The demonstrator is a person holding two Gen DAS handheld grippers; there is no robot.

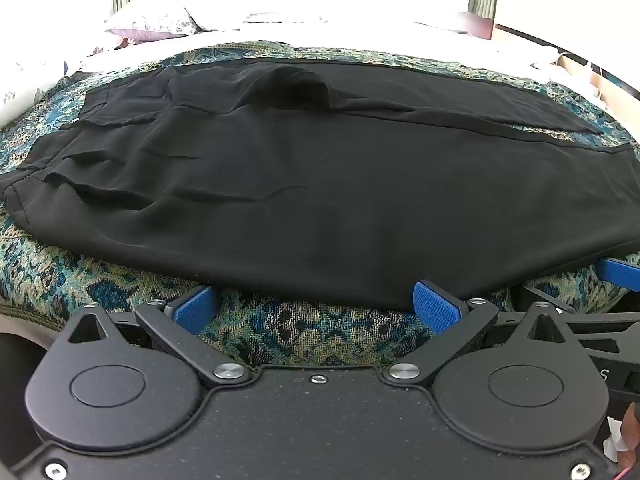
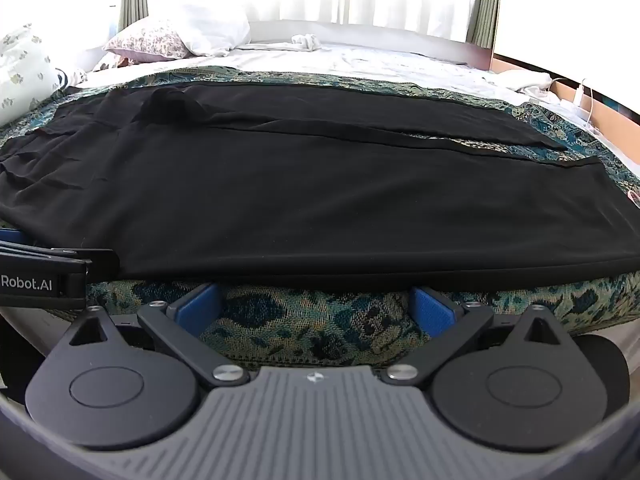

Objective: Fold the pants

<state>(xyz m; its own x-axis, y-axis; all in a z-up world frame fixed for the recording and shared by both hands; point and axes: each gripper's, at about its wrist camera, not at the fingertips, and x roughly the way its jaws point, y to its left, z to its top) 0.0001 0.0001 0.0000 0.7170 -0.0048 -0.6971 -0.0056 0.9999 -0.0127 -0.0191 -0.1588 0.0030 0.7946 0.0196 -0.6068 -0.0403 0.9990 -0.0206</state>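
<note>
Black pants (image 1: 320, 200) lay spread across a patterned blue-green blanket (image 1: 304, 328) on a bed, filling the middle of both frames, waistband toward the left, legs toward the right. At the bottom of each frame, the left hand-held gripper (image 1: 316, 310) and the right hand-held gripper (image 2: 316, 308) stood spread wide at the pants' near edge, pinching nothing. A floral pillow (image 2: 148, 42) sat upper left.

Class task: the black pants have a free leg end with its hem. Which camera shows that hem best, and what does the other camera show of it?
The right wrist view: the hem of the black pants lies well inside the frame, both leg ends distinct on the patterned cover. In the left wrist view the hem sits squeezed against the right edge, heavily bent by the fisheye.
</note>
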